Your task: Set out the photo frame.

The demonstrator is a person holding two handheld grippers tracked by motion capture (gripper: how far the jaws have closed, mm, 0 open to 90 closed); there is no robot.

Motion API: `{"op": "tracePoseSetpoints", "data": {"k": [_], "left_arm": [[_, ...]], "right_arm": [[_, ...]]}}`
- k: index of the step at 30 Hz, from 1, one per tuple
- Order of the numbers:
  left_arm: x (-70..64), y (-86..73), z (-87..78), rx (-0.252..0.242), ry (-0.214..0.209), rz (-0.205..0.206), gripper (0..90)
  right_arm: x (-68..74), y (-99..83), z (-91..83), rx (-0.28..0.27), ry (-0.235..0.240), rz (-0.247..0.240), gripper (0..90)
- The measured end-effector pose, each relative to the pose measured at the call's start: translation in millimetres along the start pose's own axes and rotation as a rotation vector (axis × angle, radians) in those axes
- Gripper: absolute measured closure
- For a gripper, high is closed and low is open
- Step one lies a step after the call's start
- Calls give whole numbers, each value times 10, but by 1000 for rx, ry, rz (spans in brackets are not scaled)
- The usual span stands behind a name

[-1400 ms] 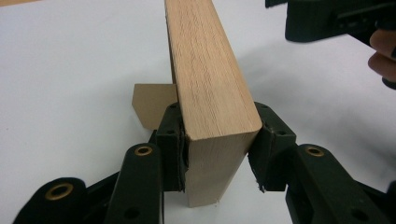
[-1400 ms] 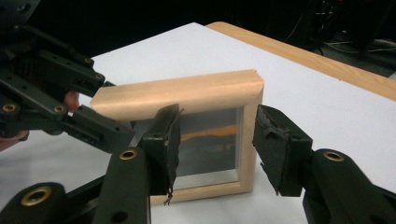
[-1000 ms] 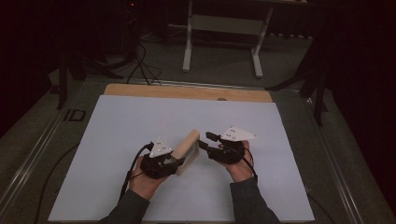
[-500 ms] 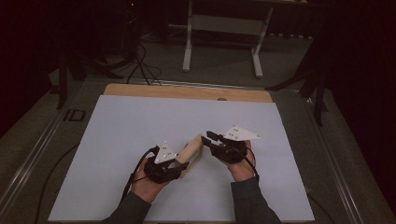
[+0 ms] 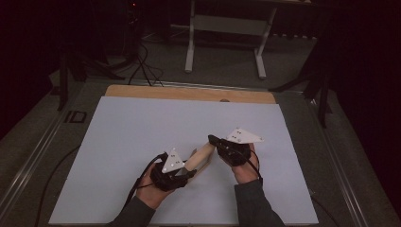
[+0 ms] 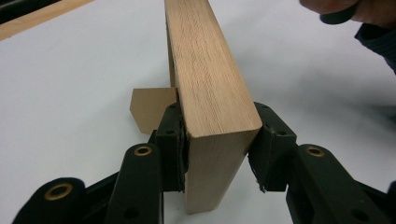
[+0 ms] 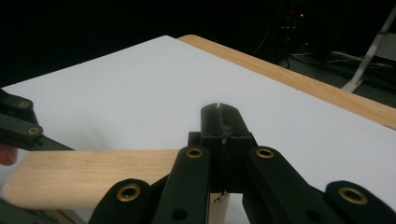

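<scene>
A pale wooden block (image 5: 199,155) lies slanted between my two grippers near the front of the white table sheet (image 5: 142,127). My left gripper (image 5: 188,172) is shut on its near end. In the left gripper view the jaws clamp both sides of the block (image 6: 205,70), and my left gripper (image 6: 217,135) holds it on edge. A small tan piece (image 6: 150,108) shows behind the left jaw. My right gripper (image 5: 213,140) sits at the block's far end with its jaws shut together. In the right gripper view the block (image 7: 93,177) passes just under my right gripper (image 7: 219,122).
A wooden strip (image 5: 189,93) borders the far edge of the sheet. Beyond it stands a white metal frame (image 5: 224,28), with cables (image 5: 142,61) on the dark floor. A black cable (image 5: 137,187) trails from the left gripper.
The block has swung from nearly upright to a low slant pointing at the right gripper. My left gripper has dropped slightly toward the person. The right gripper has barely moved.
</scene>
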State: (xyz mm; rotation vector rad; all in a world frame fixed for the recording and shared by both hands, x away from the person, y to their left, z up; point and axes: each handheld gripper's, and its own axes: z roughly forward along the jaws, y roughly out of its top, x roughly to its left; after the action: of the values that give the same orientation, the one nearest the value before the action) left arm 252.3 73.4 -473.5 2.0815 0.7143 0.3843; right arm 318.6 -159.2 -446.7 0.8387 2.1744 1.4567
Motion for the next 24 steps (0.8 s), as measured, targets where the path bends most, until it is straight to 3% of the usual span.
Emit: {"op": "tracePoseSetpoints", "data": {"k": [24], "left_arm": [[-27,6,6,2,-8,25,602]], "right_arm": [[-30,-70,66,29,-8,14,897]]}}
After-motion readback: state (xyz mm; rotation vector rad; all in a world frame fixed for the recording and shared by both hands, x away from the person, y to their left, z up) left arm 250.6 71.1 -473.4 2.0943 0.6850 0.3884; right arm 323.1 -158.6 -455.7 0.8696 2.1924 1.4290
